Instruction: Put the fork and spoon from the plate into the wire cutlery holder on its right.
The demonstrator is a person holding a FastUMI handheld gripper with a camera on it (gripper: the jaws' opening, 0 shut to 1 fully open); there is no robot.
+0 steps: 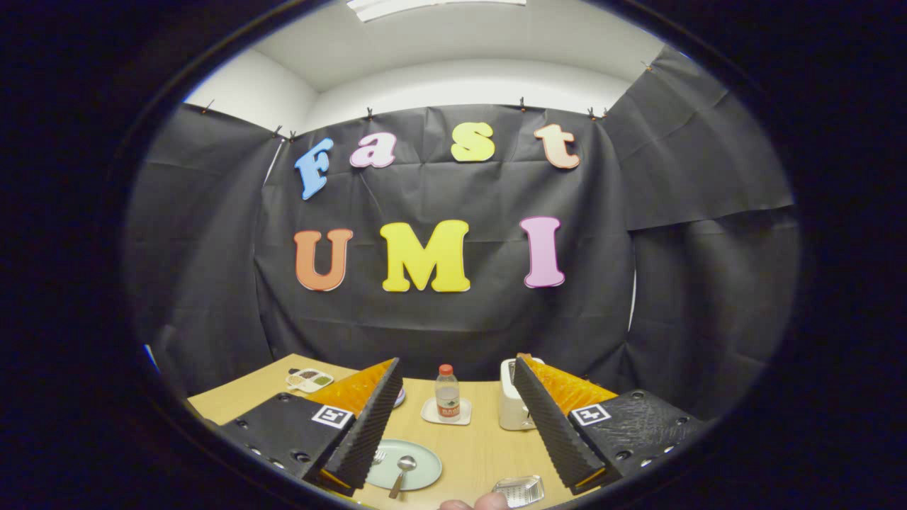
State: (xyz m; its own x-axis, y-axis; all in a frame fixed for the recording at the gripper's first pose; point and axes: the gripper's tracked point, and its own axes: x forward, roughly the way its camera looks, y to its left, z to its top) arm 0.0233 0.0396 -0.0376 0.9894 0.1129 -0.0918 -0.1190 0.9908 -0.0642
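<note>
A light wooden table (pixel 468 453) carries everything within reach, and the gripper (pixel 453 425) hangs high above it with its fingers spread wide apart and nothing between them, a stance that suits surveying the layout before a descent. Low between the fingers lies the pale green plate (pixel 421 464) with the spoon (pixel 402 471) across it and the fork (pixel 379 457) partly hidden behind the left finger. The wire cutlery holder (pixel 519 490) sits just to the plate's right, a short carry, while a white toaster (pixel 514 407), a small bottle (pixel 446 393) on a white coaster (pixel 429 412) and a sectioned dish (pixel 310 380) stand farther back, apparently clear of the work.

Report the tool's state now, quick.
Tool: open, fingers spread wide, holding nothing, above the plate with fork and spoon.
</note>
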